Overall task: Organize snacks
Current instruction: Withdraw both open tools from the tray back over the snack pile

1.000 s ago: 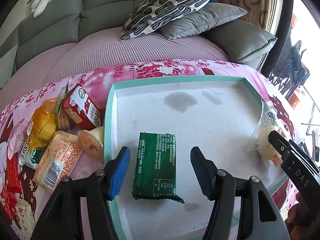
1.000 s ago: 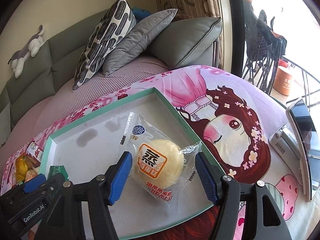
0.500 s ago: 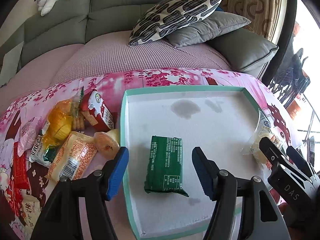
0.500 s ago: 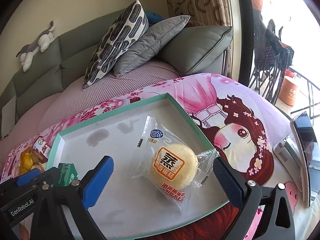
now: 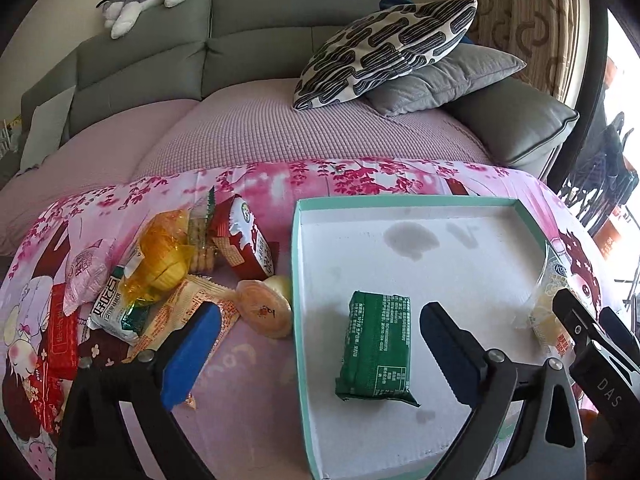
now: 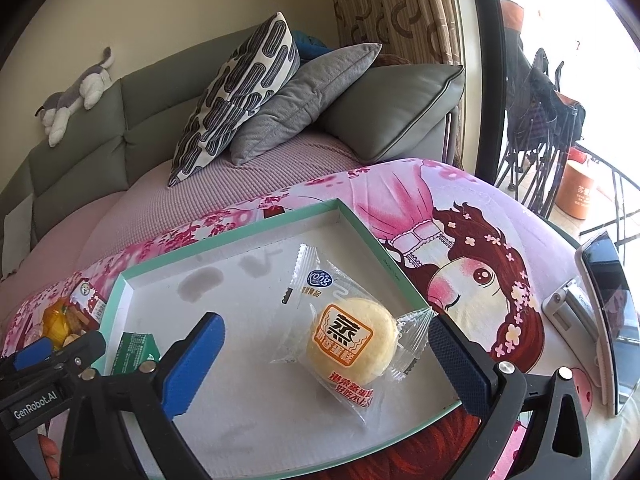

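A pink floral cloth (image 5: pixel 256 360) covers the table before a grey sofa (image 5: pixel 248 40). On it lies my teal-rimmed tray (image 5: pixel 296 264). My left gripper (image 5: pixel 316 344), jaws opening, straddles the green packet (image 5: pixel 376 344) without touching. My right gripper (image 6: pixel 324 356) stands wide apart around the wrapped bun (image 6: pixel 352 340). Loose snacks (image 5: pixel 168 280) lie left of the tray.

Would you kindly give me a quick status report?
Left gripper opening, right gripper open, both empty. Green packet and bun packet lie in tray. Snack pile waits outside.
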`<state>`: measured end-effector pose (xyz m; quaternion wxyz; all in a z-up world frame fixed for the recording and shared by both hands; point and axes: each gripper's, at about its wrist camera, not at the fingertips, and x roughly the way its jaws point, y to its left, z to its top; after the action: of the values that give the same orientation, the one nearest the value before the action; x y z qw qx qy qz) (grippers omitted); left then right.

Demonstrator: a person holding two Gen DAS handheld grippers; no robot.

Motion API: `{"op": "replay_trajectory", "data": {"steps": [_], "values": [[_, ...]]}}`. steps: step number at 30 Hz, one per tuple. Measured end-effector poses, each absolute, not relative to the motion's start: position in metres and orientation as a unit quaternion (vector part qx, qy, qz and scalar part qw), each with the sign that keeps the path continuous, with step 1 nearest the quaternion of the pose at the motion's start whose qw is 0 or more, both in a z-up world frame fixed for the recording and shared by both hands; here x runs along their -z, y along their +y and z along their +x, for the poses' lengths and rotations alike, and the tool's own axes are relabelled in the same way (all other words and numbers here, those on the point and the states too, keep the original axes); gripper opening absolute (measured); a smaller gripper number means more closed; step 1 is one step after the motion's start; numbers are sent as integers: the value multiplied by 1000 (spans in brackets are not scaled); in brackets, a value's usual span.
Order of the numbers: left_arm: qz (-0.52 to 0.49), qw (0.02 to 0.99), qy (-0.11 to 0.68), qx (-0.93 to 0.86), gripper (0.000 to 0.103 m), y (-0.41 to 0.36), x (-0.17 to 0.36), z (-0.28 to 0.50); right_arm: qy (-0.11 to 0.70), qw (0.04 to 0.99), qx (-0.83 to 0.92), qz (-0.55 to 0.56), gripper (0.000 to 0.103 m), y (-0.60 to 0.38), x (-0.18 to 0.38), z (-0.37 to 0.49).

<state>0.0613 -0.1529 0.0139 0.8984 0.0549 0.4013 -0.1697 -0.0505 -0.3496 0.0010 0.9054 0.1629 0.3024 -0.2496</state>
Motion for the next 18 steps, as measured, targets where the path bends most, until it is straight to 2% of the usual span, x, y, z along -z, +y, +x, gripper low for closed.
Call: {"op": "replay_trajectory", "data": {"steps": [11,18], "values": [[25,905,388,172,100,-121,-15,54,287,915,226,169,103,-334,-11,-51],[21,913,380,146,100,-90,-20,53,278,932,189,136,103,-305,-25,-44]]}}
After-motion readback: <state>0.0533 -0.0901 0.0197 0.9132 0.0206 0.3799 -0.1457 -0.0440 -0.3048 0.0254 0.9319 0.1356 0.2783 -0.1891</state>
